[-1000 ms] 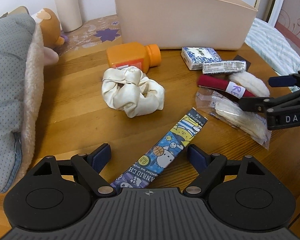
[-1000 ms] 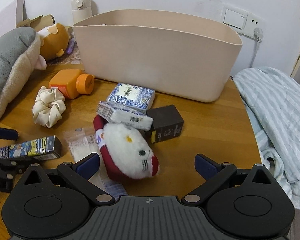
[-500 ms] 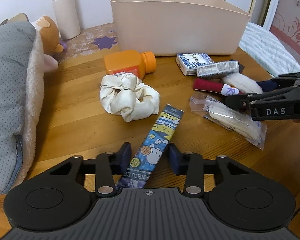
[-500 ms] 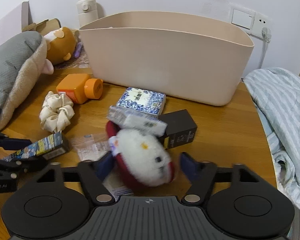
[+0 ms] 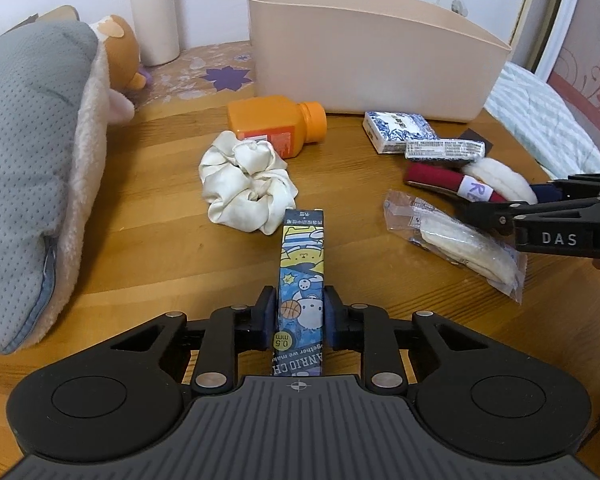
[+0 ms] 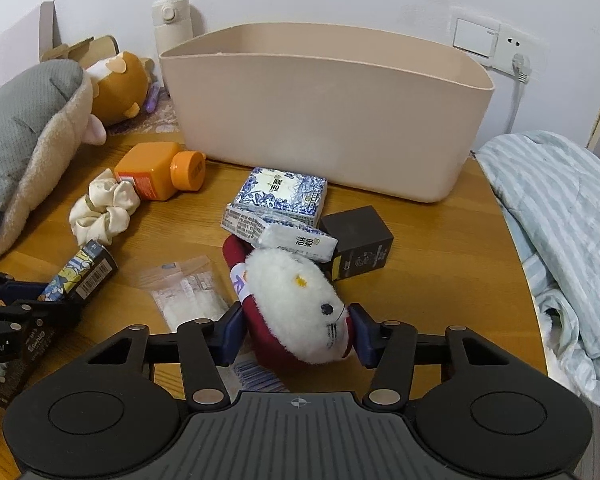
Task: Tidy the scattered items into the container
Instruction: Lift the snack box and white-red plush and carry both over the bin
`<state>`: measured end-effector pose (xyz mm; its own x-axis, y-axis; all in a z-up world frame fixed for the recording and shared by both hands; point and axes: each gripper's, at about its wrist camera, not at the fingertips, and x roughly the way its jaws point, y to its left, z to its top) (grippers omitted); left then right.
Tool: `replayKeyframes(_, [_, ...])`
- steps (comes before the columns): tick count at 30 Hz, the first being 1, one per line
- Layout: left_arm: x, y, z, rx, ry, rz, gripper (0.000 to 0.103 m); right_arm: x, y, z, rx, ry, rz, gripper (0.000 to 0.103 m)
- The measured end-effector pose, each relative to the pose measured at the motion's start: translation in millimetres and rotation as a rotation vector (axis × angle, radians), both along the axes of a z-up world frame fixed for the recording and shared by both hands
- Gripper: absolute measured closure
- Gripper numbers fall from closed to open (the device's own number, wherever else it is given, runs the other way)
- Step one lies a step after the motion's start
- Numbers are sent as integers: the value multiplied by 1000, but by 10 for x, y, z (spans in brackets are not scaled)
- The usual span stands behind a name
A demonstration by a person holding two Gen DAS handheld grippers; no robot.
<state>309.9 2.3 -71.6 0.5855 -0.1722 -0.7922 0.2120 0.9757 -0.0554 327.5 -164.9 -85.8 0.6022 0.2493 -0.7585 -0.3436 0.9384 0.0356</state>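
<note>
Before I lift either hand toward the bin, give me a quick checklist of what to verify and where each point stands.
1. Left gripper shut on the cartoon pen box: ok, both fingers press its sides.
2. Right gripper shut on the white plush toy: ok, the fingers flank its red base.
3. Tissue pack free of the plush toy: not ok, it lies against the toy's far end and may shift on lift.
4. Clear packet free of the right gripper: cannot tell, its edge runs under the left finger.
5. Beige container open on top: ok.
6. Room inside the container: cannot tell, its floor is hidden.
</note>
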Motion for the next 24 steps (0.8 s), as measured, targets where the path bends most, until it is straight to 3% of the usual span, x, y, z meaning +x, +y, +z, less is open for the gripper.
replayKeyframes(24, [-275, -59, 563, -25, -144, -17, 79, -377, -88, 660, 50, -142, 5, 53])
